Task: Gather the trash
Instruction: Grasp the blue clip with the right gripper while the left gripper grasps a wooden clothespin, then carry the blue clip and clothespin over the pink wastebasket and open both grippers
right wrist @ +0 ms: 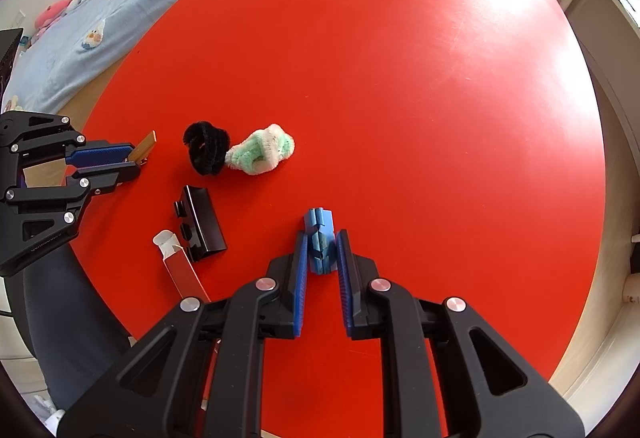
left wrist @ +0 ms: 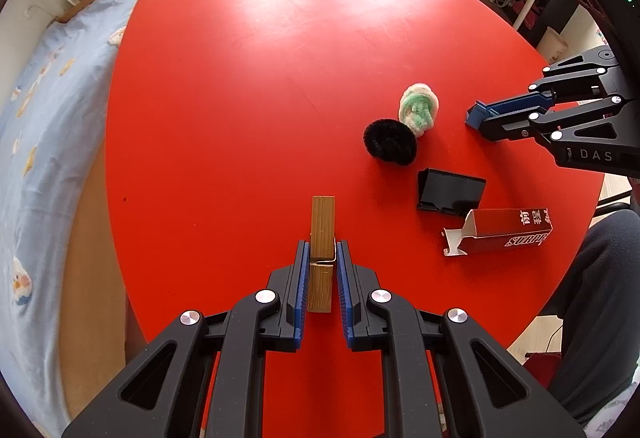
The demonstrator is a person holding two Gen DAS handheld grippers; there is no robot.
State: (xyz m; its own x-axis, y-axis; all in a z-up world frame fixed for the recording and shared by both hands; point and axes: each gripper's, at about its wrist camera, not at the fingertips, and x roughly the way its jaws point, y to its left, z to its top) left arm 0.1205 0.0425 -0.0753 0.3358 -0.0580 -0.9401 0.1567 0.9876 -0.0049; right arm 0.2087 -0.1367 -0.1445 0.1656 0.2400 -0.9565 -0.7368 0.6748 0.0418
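While both tools point steeply down at the round red table (left wrist: pixel 280 58), each has closed on its own small piece of clutter, which looks like a two-handed start to clearing the surface. Taking the black fuzzy chenille ring (left wrist: pixel 390 140) as the landmark, the left gripper (left wrist: pixel 323 258) sits well to its near left in the left wrist view, its blue ribbed pads pressed against the sides of a wooden bamboo-grain clothespin (left wrist: pixel 322 234). It grips around the spring in the middle, so the far end of the clothespin sticks out beyond the fingertips; a grip there should keep it from pivoting when lifted. The right gripper (right wrist: pixel 322 250) is on the other side of the ring, to its near right in the right wrist view, its jaws narrowed onto a small blue plastic clip (right wrist: pixel 320 238) that lies lengthwise between the pads, which touch its flanks. Whether either piece has left the tabletop I cannot tell. Just beside the ring, touching it, lies a green-and-white fuzzy chenille ring (left wrist: pixel 418 110). Nearer than the ring lie a glossy black plastic stand (left wrist: pixel 450 194) and, just beyond it toward the table's edge, an opened dark red cardboard carton (left wrist: pixel 508 234) on its side, flap agape. No bin shows in either view, so where the trash should go is unclear.
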